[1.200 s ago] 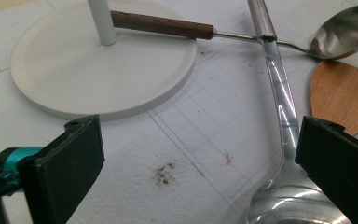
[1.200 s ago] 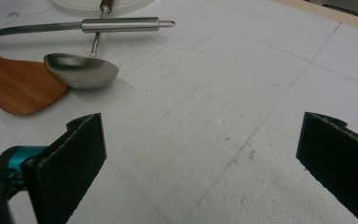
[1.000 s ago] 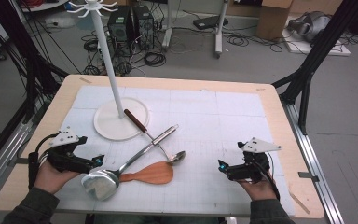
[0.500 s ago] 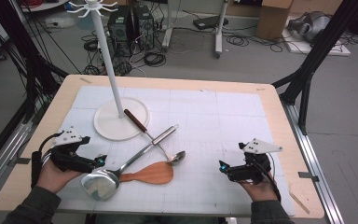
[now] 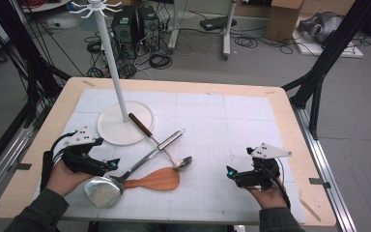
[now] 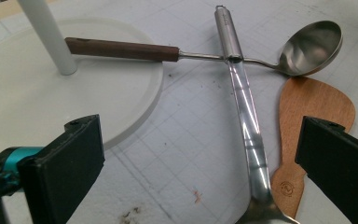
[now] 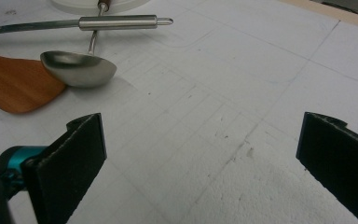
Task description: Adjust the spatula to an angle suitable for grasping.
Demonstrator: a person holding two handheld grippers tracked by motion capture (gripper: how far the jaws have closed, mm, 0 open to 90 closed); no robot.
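Utensils lie clustered left of centre on the white mat (image 5: 232, 121), beside the stand base (image 5: 125, 123). The right half of the mat is bare, up to the table's wooden edge (image 5: 290, 130). Left gripper (image 5: 111, 165), jaws spread wide and empty, points at the steel ladle (image 6: 247, 116), whose handle passes between them; the wooden spatula (image 6: 314, 109) lies just beside. A spoon (image 6: 310, 46) crosses under the ladle handle. Right gripper (image 5: 229, 172), jaws wide and empty, hovers over bare mat, well apart from the utensils.

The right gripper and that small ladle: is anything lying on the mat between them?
No. In the right gripper view, bare white mat runs from the open jaws to the ladle. The high view shows the same gap left of the right gripper.
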